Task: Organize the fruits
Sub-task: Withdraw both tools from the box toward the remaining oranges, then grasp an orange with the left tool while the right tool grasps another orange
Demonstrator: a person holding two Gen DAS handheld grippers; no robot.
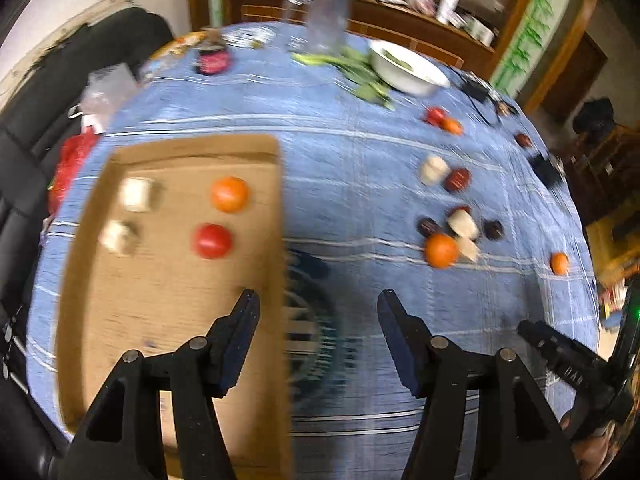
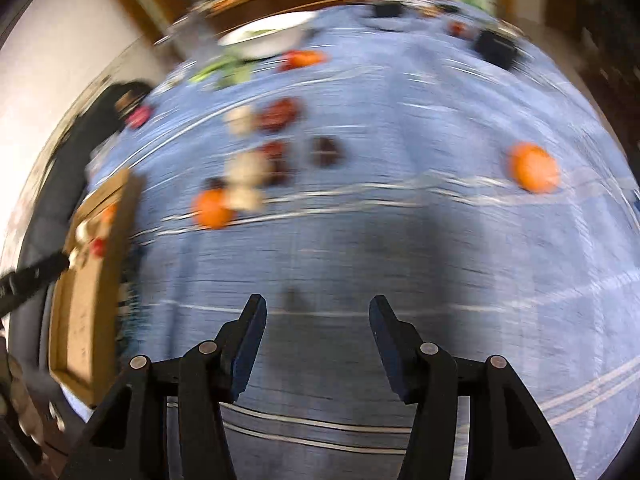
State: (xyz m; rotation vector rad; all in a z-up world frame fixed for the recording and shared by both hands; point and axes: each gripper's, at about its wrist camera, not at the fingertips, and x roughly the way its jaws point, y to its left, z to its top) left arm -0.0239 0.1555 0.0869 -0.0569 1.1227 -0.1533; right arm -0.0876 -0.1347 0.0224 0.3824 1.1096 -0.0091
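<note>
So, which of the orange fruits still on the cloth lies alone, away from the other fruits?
The orange fruit far to the right lies alone on the blue cloth. The other orange fruit touches a cluster of pale and dark pieces.

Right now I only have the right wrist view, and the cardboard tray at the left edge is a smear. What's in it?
Observer: The left wrist view shows four things in the cardboard tray: an orange, a red fruit and two pale chunks.
Operator: Is the left tool carrying anything?
Observer: No. The left tool is open and empty, with nothing between its fingers.
Operator: Anything near the white bowl that I can't make out?
Observer: A clear container stands just left of the white bowl, with green vegetables lying on the cloth between them.
</note>
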